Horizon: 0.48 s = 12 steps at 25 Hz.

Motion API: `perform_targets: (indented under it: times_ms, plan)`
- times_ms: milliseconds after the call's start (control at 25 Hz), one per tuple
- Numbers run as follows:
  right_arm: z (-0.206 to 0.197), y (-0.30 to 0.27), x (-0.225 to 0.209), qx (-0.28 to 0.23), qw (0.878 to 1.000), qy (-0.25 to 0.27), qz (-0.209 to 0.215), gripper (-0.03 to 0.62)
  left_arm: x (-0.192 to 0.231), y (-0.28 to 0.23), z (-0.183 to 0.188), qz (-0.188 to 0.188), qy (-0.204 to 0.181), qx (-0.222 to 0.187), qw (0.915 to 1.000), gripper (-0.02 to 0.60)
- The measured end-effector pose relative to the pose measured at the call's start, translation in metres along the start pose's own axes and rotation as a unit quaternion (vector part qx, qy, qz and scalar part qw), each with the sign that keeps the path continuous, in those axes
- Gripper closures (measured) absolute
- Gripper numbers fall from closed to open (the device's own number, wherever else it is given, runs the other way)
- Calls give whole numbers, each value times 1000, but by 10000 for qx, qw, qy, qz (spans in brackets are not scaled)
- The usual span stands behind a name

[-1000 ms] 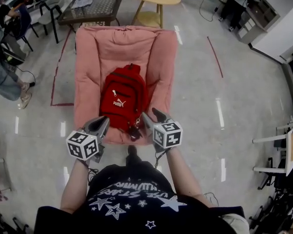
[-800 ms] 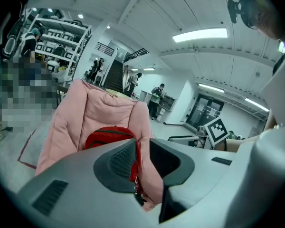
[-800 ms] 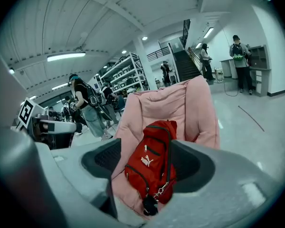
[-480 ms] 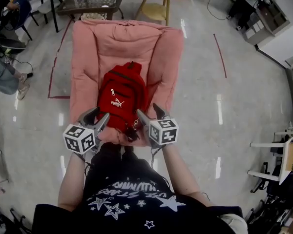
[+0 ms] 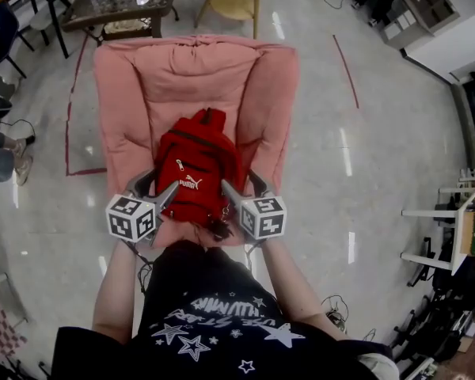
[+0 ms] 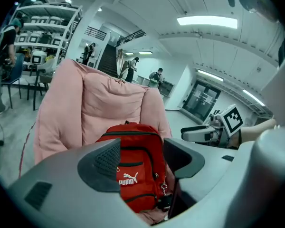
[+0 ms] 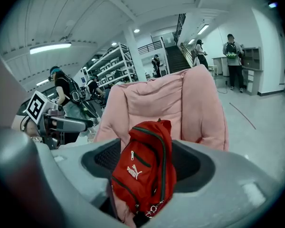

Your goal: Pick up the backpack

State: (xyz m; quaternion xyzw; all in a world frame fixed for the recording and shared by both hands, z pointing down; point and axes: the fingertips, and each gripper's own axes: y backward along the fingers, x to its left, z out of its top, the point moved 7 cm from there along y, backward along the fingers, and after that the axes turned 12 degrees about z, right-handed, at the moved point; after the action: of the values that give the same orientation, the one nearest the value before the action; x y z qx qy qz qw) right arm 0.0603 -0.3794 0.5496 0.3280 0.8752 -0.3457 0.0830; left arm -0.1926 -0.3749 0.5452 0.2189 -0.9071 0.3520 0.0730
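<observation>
Head view: backpack [image 5: 195,171] upright, top handle toward pink chair's [image 5: 191,74] backrest

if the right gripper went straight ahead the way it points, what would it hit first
Most likely the red backpack: it sits in line between the right gripper's open jaws, leaning on the pink chair. How close it is is hard to judge.

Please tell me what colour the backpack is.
The backpack is red with a white logo, clearest in the right gripper view.
</observation>
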Motion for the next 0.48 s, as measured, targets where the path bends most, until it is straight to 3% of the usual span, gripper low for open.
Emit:
perform_targets:
  times_ms: [120, 280, 480]
  plan:
    - [5, -18, -10, 103, 9998, -12, -189, 264, 21, -30, 6, -174, -255, 255, 9992, 310]
    - [10, -42, -26, 30, 9996, -85, -285, 264, 50, -73, 14, -282, -259, 479, 9981, 310]
    - [3, -73, -41, 315, 9988, 26, -386, 264, 79, -130, 6, -362, -1054, 960, 9891, 262]
